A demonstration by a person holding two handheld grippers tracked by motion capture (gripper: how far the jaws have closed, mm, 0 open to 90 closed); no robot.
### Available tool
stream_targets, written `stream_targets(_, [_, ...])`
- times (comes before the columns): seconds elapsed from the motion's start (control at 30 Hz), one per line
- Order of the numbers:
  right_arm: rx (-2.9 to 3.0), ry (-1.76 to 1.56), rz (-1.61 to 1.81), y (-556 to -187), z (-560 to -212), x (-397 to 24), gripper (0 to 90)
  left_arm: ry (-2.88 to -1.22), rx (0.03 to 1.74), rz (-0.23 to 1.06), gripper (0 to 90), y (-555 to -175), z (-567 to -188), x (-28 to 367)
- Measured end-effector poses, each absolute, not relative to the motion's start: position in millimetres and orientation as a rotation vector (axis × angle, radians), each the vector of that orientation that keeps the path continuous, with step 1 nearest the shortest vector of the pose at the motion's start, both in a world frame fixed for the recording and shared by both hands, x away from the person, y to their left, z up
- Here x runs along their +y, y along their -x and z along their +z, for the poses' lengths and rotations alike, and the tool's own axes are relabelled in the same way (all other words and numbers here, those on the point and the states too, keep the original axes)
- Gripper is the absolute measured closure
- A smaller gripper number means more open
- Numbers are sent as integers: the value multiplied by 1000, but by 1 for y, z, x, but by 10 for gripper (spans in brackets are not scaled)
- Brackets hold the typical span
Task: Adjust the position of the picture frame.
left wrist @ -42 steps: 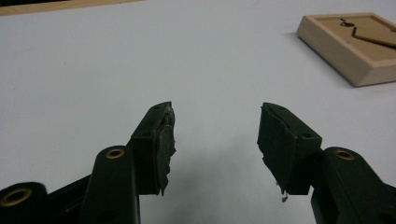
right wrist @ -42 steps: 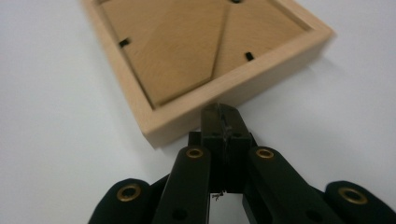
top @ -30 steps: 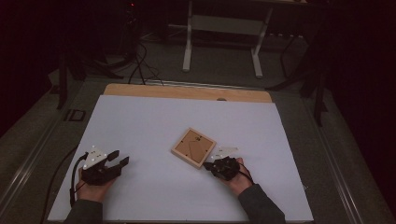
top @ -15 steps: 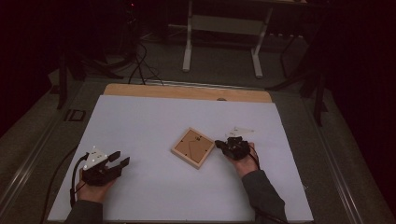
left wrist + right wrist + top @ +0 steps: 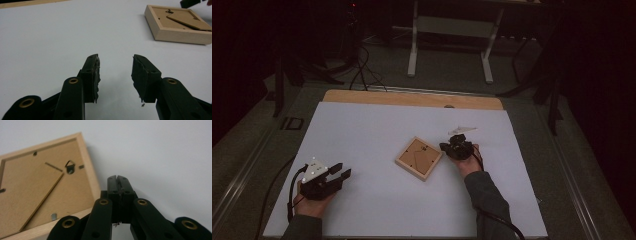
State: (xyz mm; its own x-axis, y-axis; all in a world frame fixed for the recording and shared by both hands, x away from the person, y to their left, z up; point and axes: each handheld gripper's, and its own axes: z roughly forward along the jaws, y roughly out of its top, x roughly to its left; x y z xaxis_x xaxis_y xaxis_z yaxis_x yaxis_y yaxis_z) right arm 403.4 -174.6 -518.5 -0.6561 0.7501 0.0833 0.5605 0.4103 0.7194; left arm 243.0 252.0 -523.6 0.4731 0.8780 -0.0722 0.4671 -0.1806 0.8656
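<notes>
One picture frame (image 5: 419, 158) lies just beside the closed, empty right gripper (image 5: 445, 146)

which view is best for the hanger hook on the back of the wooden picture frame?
The right gripper view: the small dark metal hanger hook on the face-down light wooden picture frame is close and sharp. The left gripper view shows it small and far off. The high view shows the frame; the hook is too small to make out.

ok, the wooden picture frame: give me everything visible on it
The picture frame is square, light wood, lying flat and face down on the white table, turned cornerwise in the high view. Its brown fibreboard back shows a folded-flat easel leg, a small metal hanger loop and small retaining tabs. The right gripper, fingers shut, sits just beside one edge; contact can't be told.
</notes>
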Motion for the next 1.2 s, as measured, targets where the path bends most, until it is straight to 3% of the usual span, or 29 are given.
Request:
stream_targets(0.5, [2537,-1011,1101,-349,-527,-171,896,-1827,1088,515,636,-244,-524,237])
stream_targets(0.77, [2587,-958,1093,-327,-530,-173,895,-1890,1032,458,745,-249,-526,214])
stream_targets(0.97, [2618,-930,1108,-315,-537,-169,895,-1926,1021,431,895,-254,-528,199])
stream_targets(1.2, [2654,-859,1114,-307,-537,-158,893,-2004,956,412,900,-262,-531,165])
